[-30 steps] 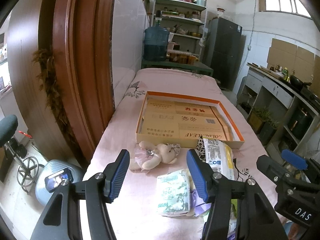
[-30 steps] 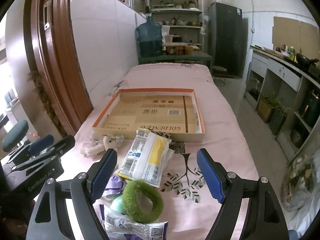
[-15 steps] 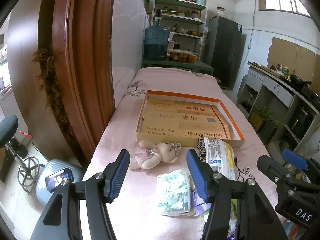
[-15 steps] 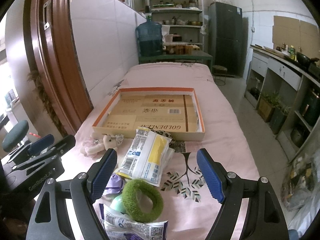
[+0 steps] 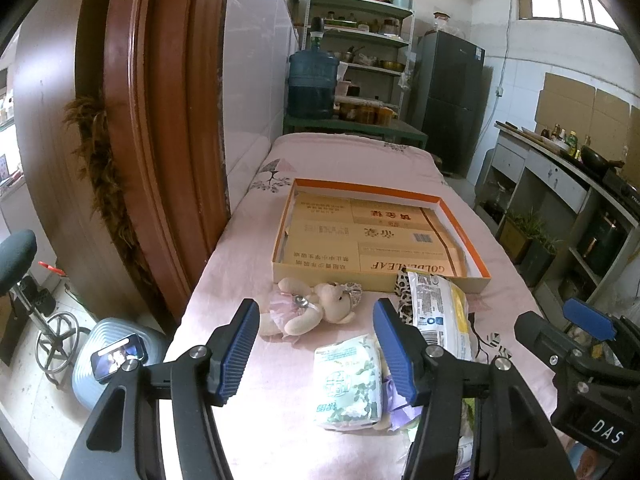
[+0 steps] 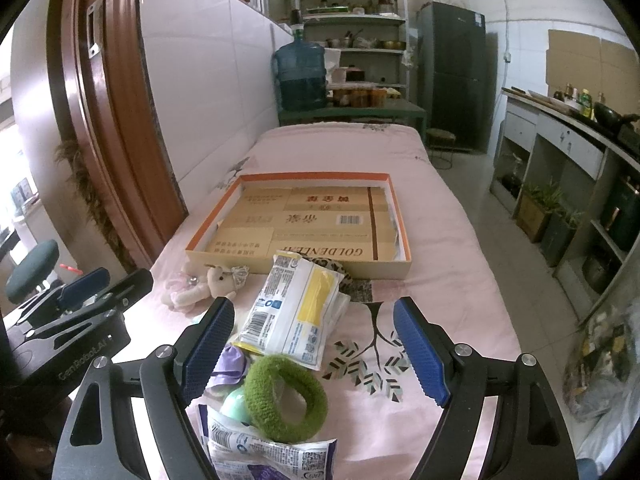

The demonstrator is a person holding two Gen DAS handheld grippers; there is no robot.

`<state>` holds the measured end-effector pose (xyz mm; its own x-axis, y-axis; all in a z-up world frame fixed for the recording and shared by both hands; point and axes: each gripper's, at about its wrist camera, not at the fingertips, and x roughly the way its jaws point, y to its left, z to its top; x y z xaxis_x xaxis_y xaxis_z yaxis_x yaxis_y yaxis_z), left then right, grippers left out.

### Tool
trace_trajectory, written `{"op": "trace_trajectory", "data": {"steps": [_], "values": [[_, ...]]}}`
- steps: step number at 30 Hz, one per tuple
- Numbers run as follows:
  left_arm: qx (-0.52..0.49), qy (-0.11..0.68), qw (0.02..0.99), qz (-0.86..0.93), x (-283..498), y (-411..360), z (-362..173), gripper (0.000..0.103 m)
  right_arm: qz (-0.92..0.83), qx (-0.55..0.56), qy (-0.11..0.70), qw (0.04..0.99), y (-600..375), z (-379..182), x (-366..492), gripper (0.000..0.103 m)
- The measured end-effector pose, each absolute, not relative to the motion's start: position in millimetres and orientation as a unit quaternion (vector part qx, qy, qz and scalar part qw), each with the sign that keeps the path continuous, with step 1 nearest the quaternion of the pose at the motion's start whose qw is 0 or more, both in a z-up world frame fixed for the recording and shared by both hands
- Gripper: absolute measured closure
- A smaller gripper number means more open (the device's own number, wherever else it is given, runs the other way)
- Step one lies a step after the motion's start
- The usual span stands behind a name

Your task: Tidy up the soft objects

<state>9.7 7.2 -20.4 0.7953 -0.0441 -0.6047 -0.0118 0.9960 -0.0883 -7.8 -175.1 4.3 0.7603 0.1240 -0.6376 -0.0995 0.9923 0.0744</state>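
Left wrist view looks down a long desk covered with a pink floral cloth, pushed up against a white tiled wall with a big brown wooden door frame on the left. Left hand-held gripper hangs over the near end with its jaws wide apart, nothing between the blue pads. Just past it lies a small plush bear, right in front of a shallow cardboard box with an orange rim. A pale green tissue pack sits near the gripper's right finger, and a white and yellow packet leans up toward the box corner.

From the right wrist view, the right hand-held gripper is open too and holds nothing. Below its jaws there's a fuzzy green hair tie resting on a mint green ball-ish thing, a purple cloth bit and a printed plastic pouch at the very front edge. Can't really tell what the mint thing is.

Room is a kitchen-y storage space: blue water jug, green metal shelves with pots and jars, a dark fridge, and a counter with bottles along the right wall.
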Motion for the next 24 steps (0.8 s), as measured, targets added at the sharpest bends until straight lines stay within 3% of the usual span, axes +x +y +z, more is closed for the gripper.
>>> {"op": "trace_trajectory", "data": {"steps": [12, 24], "values": [[-0.06, 0.324, 0.944, 0.0, 8.3, 21.6, -31.4, 0.044, 0.084, 0.011, 0.362, 0.928, -165.3, -10.0, -6.4, 0.02], [-0.061, 0.364, 0.928, -0.048, 21.3, 10.1, -60.2, 0.044, 0.092, 0.071, 0.421, 0.9, -166.4, -47.3, 49.9, 0.02]]}}
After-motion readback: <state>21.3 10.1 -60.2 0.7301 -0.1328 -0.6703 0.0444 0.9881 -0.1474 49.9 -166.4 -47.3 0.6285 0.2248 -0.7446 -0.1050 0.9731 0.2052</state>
